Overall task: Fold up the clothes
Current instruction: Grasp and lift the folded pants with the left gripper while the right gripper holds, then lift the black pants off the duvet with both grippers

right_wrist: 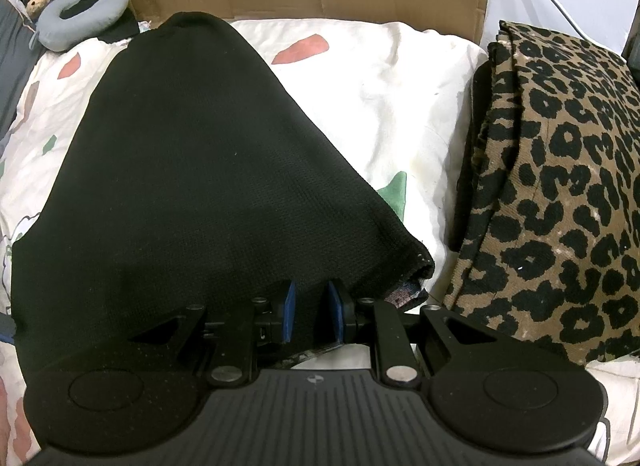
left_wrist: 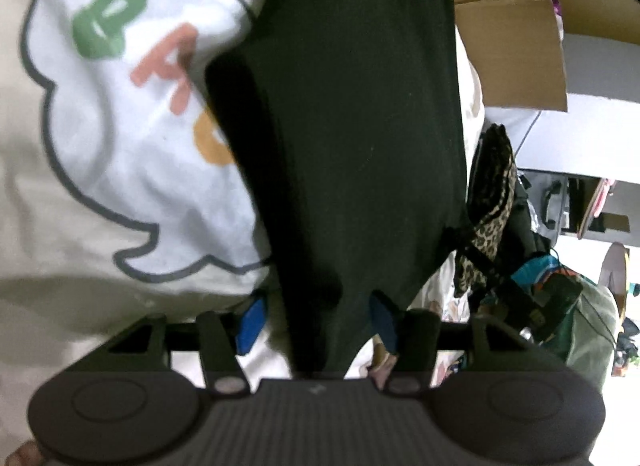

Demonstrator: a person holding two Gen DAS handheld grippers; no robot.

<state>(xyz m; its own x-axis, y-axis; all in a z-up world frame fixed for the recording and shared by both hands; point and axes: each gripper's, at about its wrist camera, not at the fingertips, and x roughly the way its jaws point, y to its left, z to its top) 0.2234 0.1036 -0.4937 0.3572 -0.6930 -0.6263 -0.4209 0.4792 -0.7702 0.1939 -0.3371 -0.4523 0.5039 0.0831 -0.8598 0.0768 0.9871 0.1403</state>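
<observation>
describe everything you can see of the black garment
The black garment is a dark, matte, waffle-textured knit, folded into a long band that narrows toward its far end. It lies on a cream printed bedsheet, beside a folded leopard-print cloth without touching it. The right tongs pinch its near edge between blue pads. In the left wrist view it runs between the left tongs, whose pads stand apart from it.
</observation>
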